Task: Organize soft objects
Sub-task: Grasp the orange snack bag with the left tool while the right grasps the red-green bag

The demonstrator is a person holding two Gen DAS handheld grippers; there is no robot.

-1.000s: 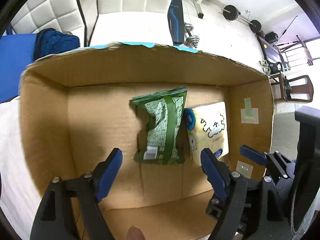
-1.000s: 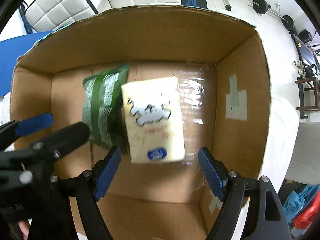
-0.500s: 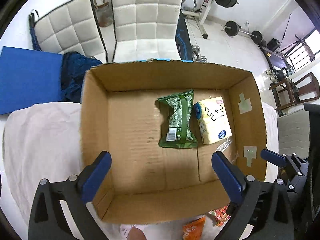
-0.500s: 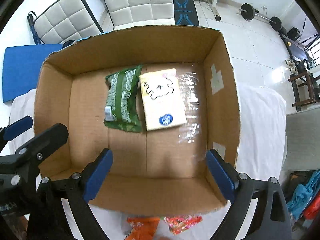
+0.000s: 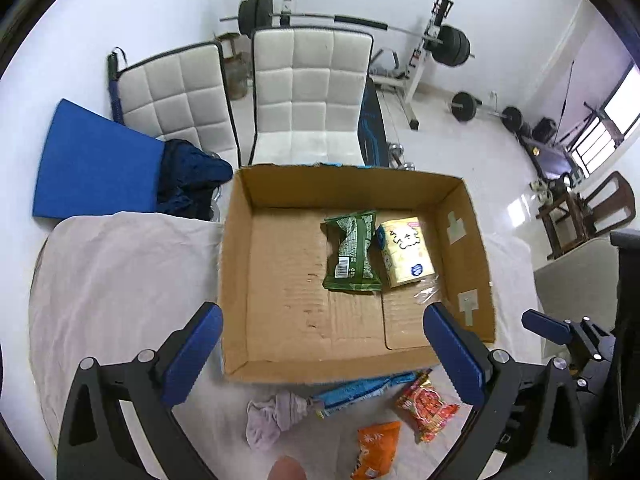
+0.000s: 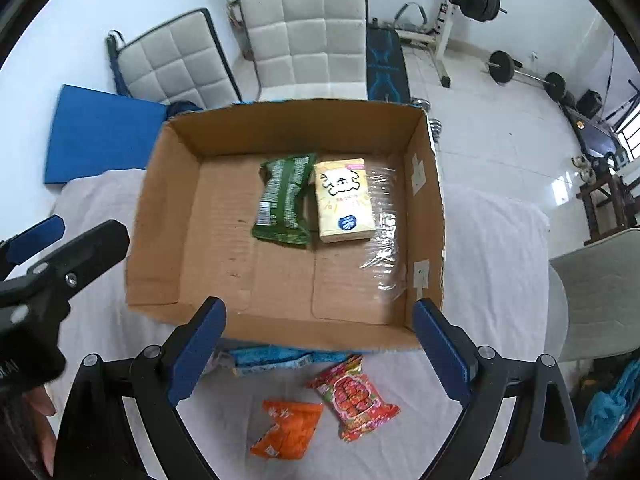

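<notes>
Inside corrugated cardboard box (image 6: 160, 216): crinkly green packet (image 6: 285, 200), boxy yellow pack (image 6: 344, 200).

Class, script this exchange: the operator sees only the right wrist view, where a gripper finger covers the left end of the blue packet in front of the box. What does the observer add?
Operator: What lies past the left end of the blue packet?
Observer: A crumpled lilac cloth, on the white sheet.
Operator: Is it touching the packet?
Observer: It appears so. The cloth's twisted end meets the packet's tip.
</notes>
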